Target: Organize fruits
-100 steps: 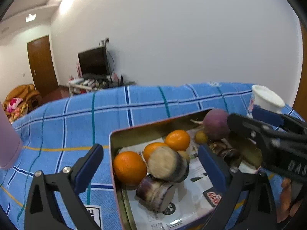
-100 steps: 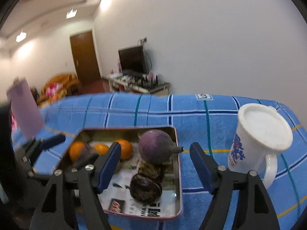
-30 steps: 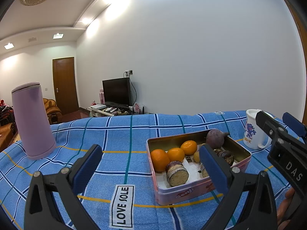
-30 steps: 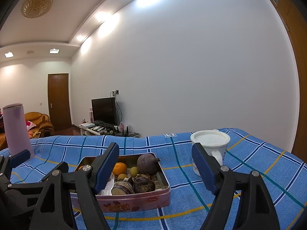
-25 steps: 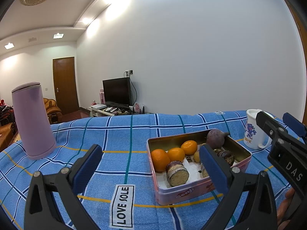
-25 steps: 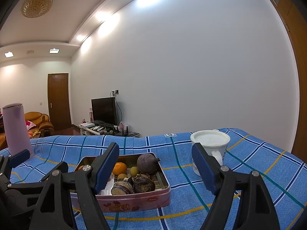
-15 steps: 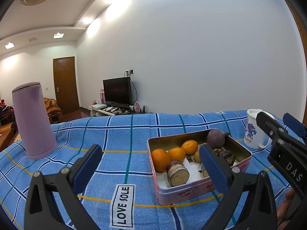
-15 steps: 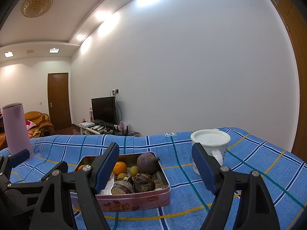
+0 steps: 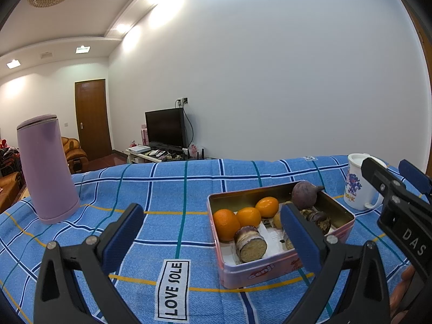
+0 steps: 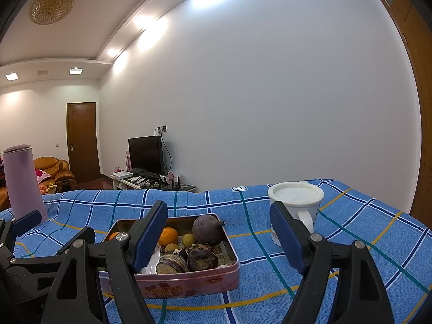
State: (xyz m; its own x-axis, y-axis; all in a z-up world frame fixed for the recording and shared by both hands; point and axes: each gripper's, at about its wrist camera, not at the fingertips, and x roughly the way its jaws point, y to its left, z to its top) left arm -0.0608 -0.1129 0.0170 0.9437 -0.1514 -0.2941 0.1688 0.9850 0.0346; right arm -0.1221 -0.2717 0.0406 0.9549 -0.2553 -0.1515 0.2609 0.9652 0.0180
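A pink tin box [image 9: 270,271] [image 10: 189,284] sits on the blue checked cloth and holds the fruit. Inside lie three oranges [image 9: 225,222], a round purple fruit [image 9: 305,194] [image 10: 207,229], a cut sugarcane piece [image 9: 249,244], small yellow fruits [image 10: 188,239] and dark brown pieces [image 10: 202,259]. My left gripper [image 9: 209,232] is open and empty, held back from the tin's near left side. The right gripper [image 10: 218,233] is open too, drawn back in front of the tin, nothing between its fingers. Part of it [image 9: 399,210] shows at the right of the left wrist view.
A tall lilac flask [image 9: 46,170] [image 10: 23,182] stands on the cloth at the far left. A white mug [image 10: 295,205] [image 9: 356,186] stands right of the tin. A "LOVE SOLE" label [image 9: 172,289] lies on the cloth. A TV stand, a sofa and a door are behind.
Compared with about three seconds ago, both grippers have drawn back and away from the tin, empty. Over the last second nothing has moved.
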